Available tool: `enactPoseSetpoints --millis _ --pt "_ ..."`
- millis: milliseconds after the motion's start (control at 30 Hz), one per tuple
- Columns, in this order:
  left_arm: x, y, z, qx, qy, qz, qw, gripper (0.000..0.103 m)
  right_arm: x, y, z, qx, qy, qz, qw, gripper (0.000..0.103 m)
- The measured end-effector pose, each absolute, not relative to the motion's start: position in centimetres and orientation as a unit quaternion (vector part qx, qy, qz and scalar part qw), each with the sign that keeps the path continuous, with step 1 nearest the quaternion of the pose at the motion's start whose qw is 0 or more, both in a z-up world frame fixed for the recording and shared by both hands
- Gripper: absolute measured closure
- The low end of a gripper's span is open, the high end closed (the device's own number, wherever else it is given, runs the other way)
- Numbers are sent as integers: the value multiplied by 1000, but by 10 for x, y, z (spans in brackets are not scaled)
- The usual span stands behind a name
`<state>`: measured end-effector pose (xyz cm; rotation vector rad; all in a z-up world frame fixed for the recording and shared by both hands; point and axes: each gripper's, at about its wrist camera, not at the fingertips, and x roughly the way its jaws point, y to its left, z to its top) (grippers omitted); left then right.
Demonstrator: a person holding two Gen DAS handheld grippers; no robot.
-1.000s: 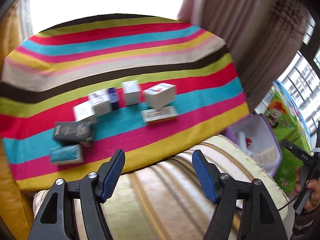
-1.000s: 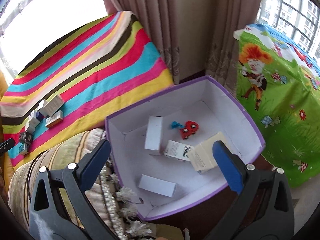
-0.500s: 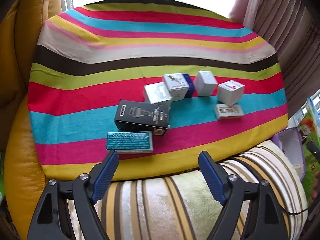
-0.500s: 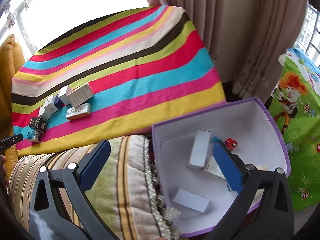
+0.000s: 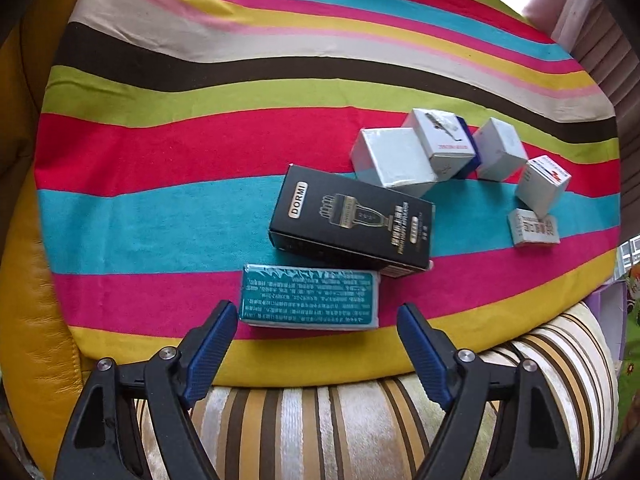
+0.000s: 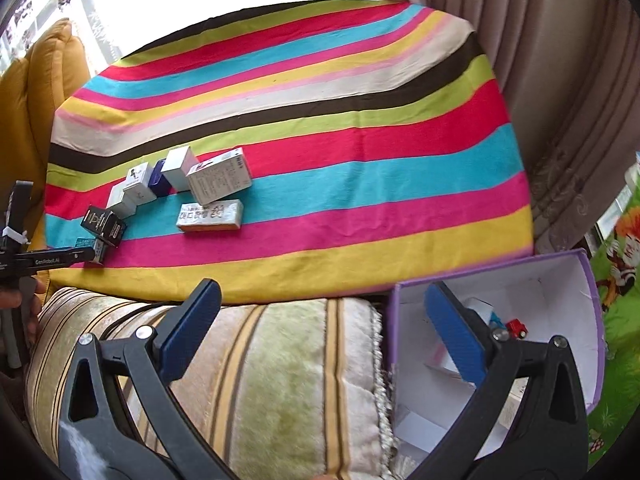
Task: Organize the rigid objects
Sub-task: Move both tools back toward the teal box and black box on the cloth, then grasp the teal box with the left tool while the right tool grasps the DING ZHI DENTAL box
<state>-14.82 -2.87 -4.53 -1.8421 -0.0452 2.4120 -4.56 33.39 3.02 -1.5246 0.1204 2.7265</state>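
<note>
Several small boxes lie on the striped cloth. In the left wrist view a teal box lies nearest, a black DORMI box just behind it, white boxes further right. My left gripper is open, its fingers on either side of the teal box's near edge, not touching it. My right gripper is open and empty above the cushion, between the cloth and the purple-rimmed box. The same boxes show at the left in the right wrist view.
A striped cushion runs along the cloth's near edge. The purple-rimmed box holds white boxes and a red toy car. A yellow leather seat is at the left, curtains at the right, a green cartoon mat beside the purple-rimmed box.
My left gripper has swung left and moved down close to the teal box. My right gripper has swung left, away from above the purple-rimmed box, over the cushion.
</note>
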Motion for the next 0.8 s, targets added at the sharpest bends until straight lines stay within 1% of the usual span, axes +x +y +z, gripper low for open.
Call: enactPoseSetpoints --millis 67,100,133,467,800 --pt "-152 -29 -49 -610 -14 790 54 21 -53 325 26 -493 35 869 -3 1" --pt "-153 -29 -51 -611 -13 789 52 24 -56 321 24 -497 31 867 -8 1" --pt "-154 -29 -53 -613 -12 789 51 29 -60 316 22 -500 29 865 -12 1" --pt "-136 -22 -40 -587 -2 808 48 30 -97 271 -2 -530 9 847 -34 1" --pt "-104 -2 -6 -512 -7 857 60 30 -131 235 -24 -545 -17 838 -19 1"
